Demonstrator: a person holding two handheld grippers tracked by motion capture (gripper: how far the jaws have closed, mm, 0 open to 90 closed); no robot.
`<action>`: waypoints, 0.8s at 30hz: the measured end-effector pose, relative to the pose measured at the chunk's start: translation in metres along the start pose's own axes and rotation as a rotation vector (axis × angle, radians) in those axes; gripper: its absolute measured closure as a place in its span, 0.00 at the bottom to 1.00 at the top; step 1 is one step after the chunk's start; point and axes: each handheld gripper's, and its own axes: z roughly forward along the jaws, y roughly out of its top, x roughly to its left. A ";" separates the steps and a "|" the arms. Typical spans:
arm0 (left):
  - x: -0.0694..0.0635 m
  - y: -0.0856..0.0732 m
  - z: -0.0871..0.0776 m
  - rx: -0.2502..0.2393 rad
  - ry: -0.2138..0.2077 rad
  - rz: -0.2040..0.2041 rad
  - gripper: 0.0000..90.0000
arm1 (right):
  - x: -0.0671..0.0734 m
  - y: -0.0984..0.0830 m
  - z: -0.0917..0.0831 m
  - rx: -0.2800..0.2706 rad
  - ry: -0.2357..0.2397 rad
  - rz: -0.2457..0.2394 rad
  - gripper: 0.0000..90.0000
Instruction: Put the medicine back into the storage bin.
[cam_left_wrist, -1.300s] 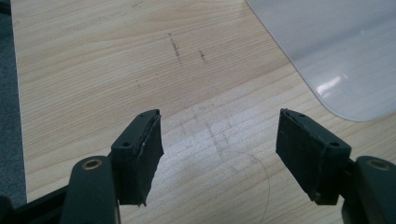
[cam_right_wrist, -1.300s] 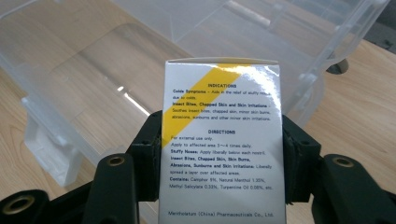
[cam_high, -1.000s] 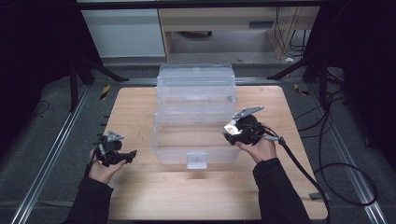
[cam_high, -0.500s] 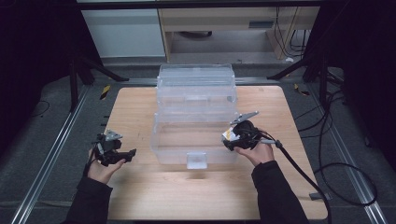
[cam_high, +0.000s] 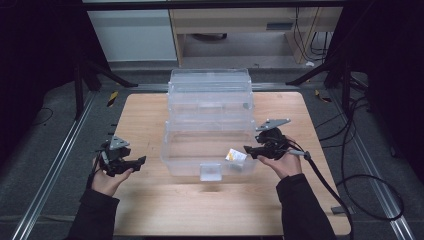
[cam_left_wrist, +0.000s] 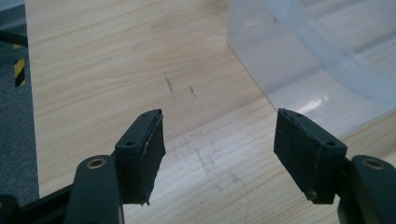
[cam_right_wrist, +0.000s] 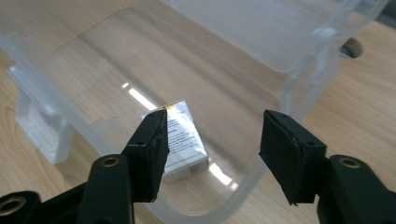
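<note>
A clear plastic box stands mid-table with its lid swung open behind it. A small white printed packet lies on the box floor near the front right corner. My right gripper hovers at that corner, open; its jaws have just been opening and nothing is between them. In the right gripper view the packet lies flat below and beyond the right gripper, inside the box wall. My left gripper rests open over bare wood left of the box; the left gripper holds nothing.
The wooden table has bare room left and right of the box. The box corner is just ahead and right of the left jaws. A white latch tab sticks out at the box front. Cables trail off the right edge.
The right gripper dipped slightly toward the box's front right corner and its jaws widened. The white packet now lies on the box floor. The left hand stayed put.
</note>
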 end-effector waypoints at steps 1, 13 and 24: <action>-0.001 0.002 -0.002 -0.006 -0.004 0.004 0.37 | -0.002 -0.001 -0.004 -0.010 -0.011 0.001 0.45; -0.021 0.026 -0.013 -0.055 -0.100 0.097 0.40 | -0.041 -0.034 -0.027 -0.074 -0.121 0.120 0.31; -0.050 0.045 -0.005 -0.060 -0.175 0.217 0.41 | -0.052 -0.069 -0.026 -0.004 -0.146 0.129 0.27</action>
